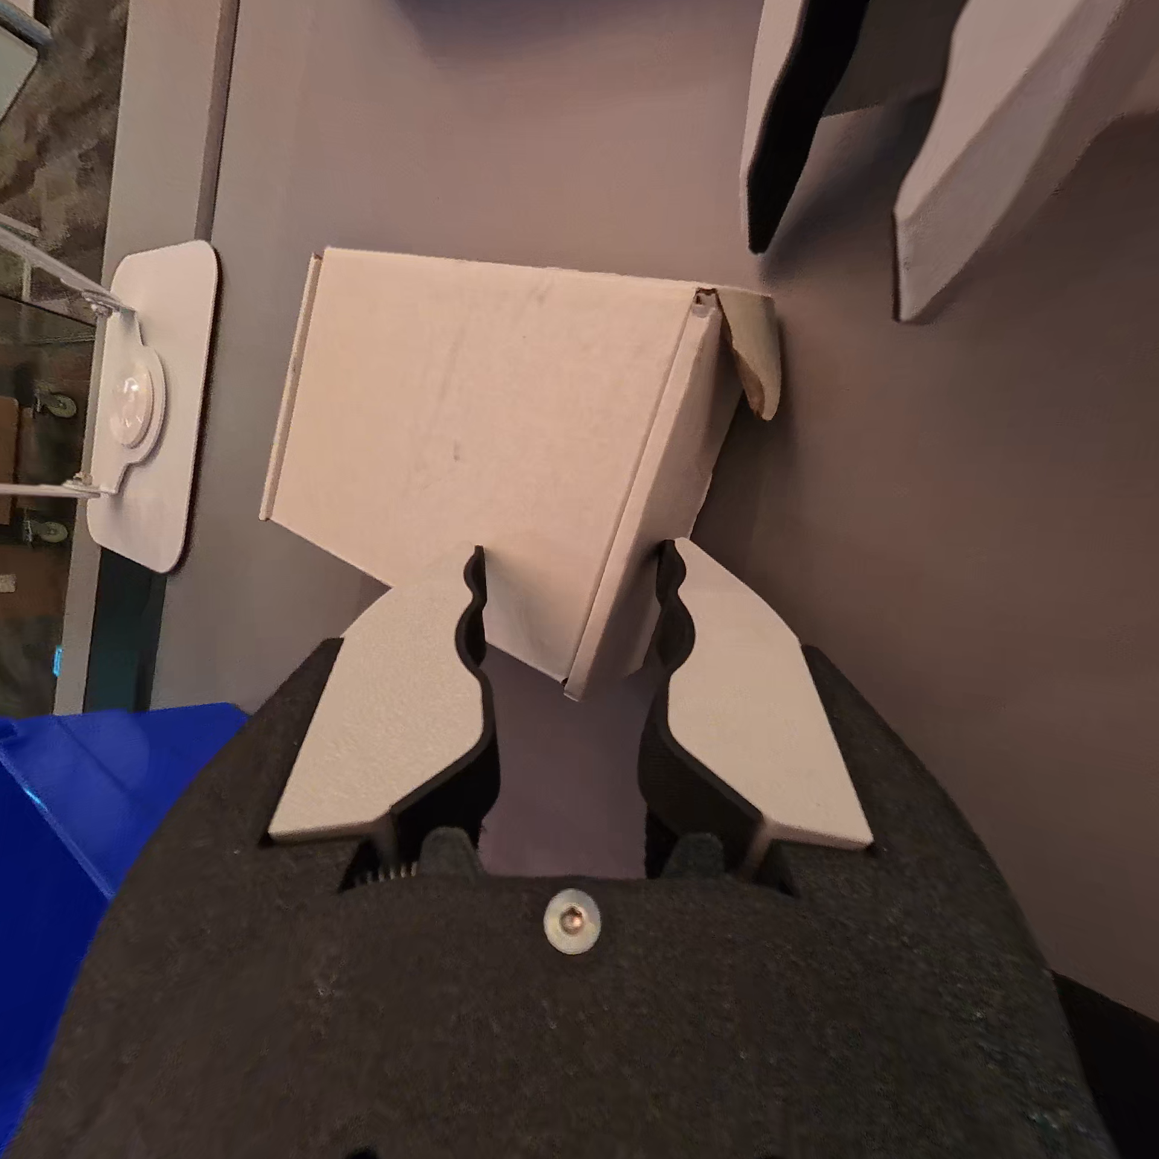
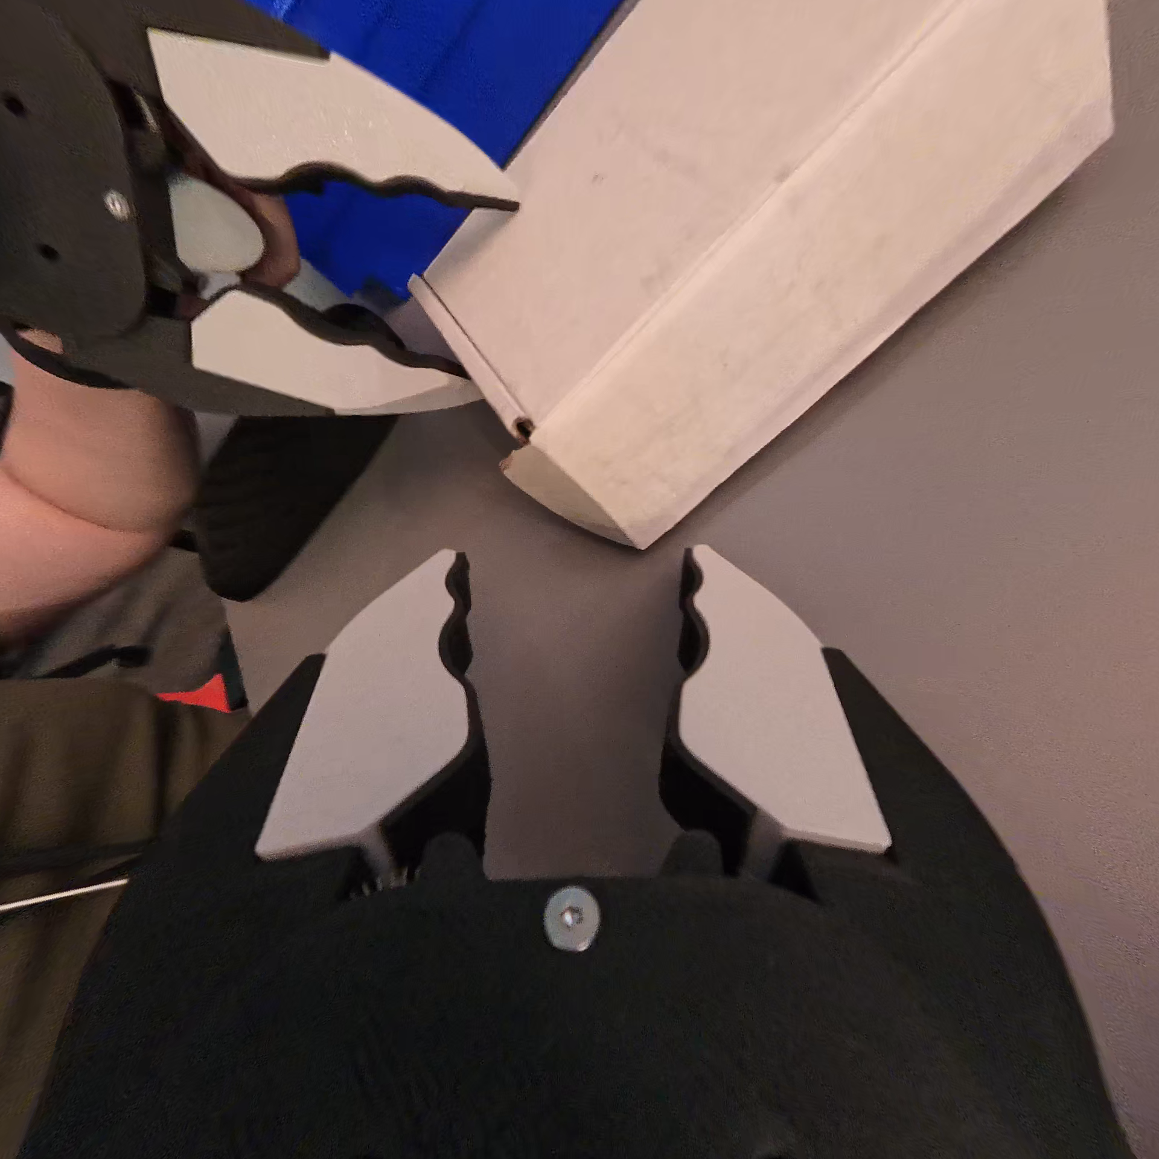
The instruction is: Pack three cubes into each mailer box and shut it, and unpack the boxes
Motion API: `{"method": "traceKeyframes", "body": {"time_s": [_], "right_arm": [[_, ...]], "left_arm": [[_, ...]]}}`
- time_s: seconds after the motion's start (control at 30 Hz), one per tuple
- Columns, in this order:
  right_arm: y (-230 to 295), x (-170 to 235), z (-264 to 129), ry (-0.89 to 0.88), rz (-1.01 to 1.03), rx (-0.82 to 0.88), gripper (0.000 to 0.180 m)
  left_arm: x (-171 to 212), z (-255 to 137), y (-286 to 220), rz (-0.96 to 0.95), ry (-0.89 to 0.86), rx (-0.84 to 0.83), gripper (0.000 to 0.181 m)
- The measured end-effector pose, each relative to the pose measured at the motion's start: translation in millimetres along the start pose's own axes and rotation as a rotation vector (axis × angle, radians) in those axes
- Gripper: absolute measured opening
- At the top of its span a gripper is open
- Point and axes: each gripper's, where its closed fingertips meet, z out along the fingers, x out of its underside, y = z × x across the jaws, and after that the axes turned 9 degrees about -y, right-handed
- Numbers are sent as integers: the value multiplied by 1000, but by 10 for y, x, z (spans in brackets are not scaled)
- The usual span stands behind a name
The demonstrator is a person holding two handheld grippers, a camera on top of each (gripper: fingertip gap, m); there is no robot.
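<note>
White mailer box (image 1: 476,401) sits closed on the grey table (image 1: 941,564) w/ left gripper (image 1: 572,552) spread wide around its near corner, not squeezing. Right gripper (image 2: 574,558) hangs released just beside it.

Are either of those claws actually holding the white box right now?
The left gripper straddles a corner of the mailer box; a firm grip cannot be told. The right gripper is open and empty.
</note>
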Motion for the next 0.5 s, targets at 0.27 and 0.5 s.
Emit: {"method": "traceKeyframes", "body": {"time_s": [0.27, 0.5], "right_arm": [[-16, -184, 98, -84, 160, -92, 59], [67, -170, 119, -65, 150, -140, 63]], "left_arm": [[34, -70, -48, -55, -15, -56, 52], [74, -159, -115, -102, -48, -78, 51]]}}
